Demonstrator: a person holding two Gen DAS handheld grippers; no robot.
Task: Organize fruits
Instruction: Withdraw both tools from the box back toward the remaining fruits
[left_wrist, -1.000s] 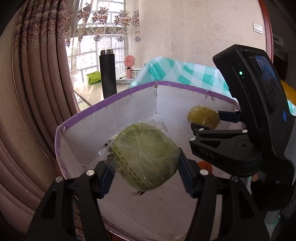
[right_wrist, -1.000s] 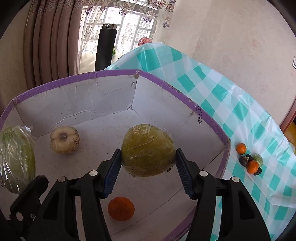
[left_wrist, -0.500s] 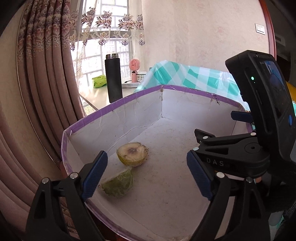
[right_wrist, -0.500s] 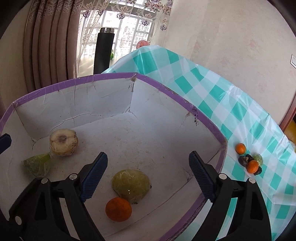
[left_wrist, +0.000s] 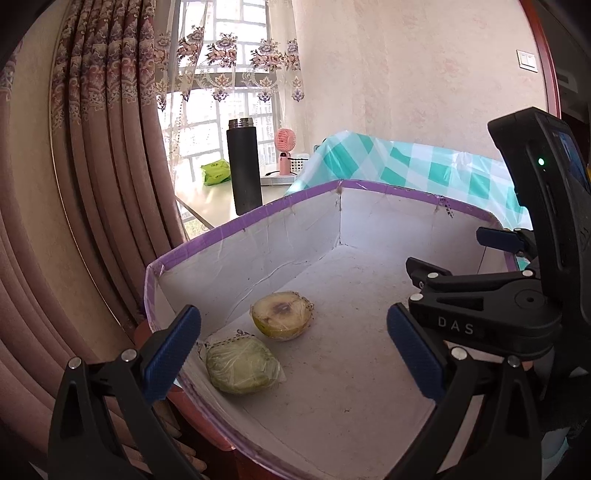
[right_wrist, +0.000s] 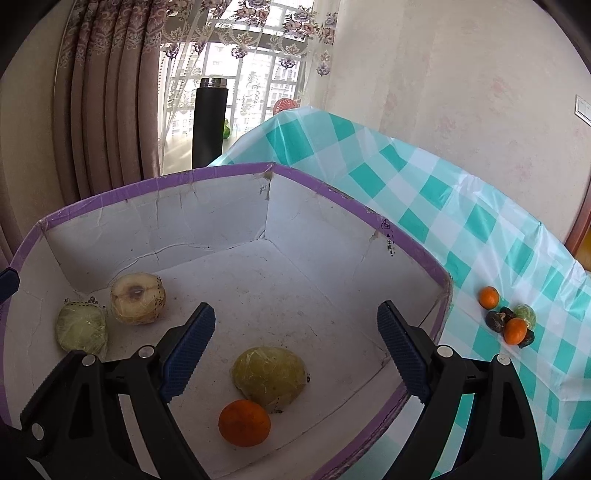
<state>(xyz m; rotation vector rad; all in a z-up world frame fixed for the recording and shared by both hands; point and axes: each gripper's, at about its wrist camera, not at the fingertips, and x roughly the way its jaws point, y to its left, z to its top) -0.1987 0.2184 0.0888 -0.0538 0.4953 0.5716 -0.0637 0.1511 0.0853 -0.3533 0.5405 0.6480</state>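
A white box with a purple rim holds wrapped fruit. A pale green wrapped piece lies at its left corner beside a cut half fruit. A yellow-green wrapped fruit and an orange lie near the front. My left gripper is open and empty above the green piece. My right gripper is open and empty above the yellow-green fruit; its body shows in the left wrist view.
A teal checked tablecloth covers the table right of the box, with a cluster of small oranges and dark fruits. A black flask and a pink fan stand by the window. Curtains hang at left.
Both grippers opened and let go of their wrapped fruits, which now lie on the box floor. Both grippers have drawn back and up from the box.
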